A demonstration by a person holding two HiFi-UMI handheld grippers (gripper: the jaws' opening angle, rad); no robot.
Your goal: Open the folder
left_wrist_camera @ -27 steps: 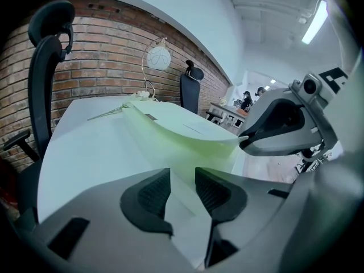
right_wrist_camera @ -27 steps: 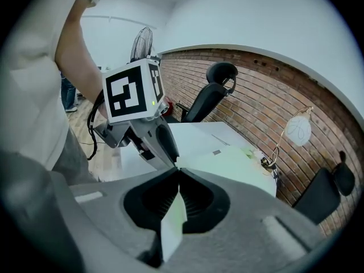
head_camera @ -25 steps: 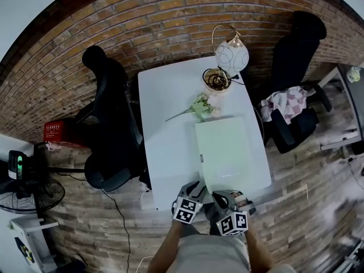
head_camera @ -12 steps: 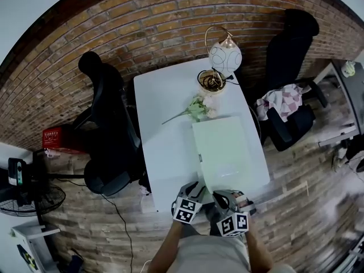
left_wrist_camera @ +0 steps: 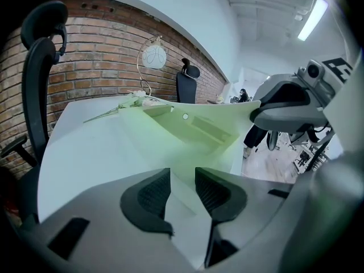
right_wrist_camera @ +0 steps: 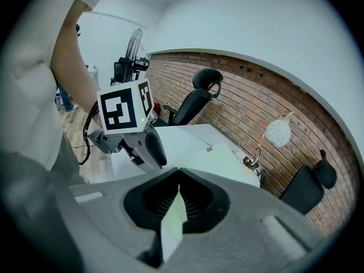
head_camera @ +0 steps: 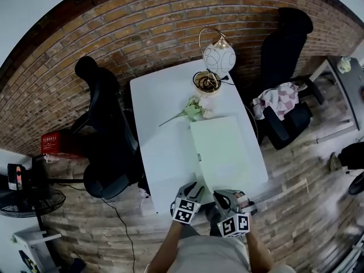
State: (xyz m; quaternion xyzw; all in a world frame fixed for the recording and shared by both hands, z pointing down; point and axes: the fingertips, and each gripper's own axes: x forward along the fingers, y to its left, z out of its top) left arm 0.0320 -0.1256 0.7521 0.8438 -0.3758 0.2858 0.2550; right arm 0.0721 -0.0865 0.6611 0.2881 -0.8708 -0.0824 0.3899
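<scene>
Folder point(head_camera: 223, 152), pale green, lies flat on the right half of the white worktop point(head_camera: 162, 112). Its right long edge runs close along the worktop's right edge and its near short edge sits at the near edge, where both claws meet it. The right claw point(head_camera: 223, 195) is clamped on the folder's thin front leaf; in the right gripper view the pale green sheet point(right_wrist_camera: 173, 223) stands edge-on, pinched between the closed dark pads of that claw point(right_wrist_camera: 179, 191). In the left gripper view this leaf curves up toward the right claw point(left_wrist_camera: 284, 104) and shows the folder's inner face point(left_wrist_camera: 187, 127), with a pocket strip and a small round stud. The left claw point(head_camera: 197, 189) sits just beside it at the folder's near left corner. Its jaws point(left_wrist_camera: 182, 178) stand apart, and a pale sheet shows in the gap with neither pad pressed on it. A broad bare strip of worktop runs along the folder's left edge. At the far edge a flower sprig point(head_camera: 187, 111) lies just beyond the folder's far left corner, with a round dish point(head_camera: 206, 81) and a globe lamp point(head_camera: 219, 57) behind it near the brick wall point(head_camera: 142, 33). A black office chair point(head_camera: 105, 135) crowds the worktop's left edge, and a second chair point(head_camera: 281, 118), draped with a checked cloth point(head_camera: 277, 100), stands off the right edge.
</scene>
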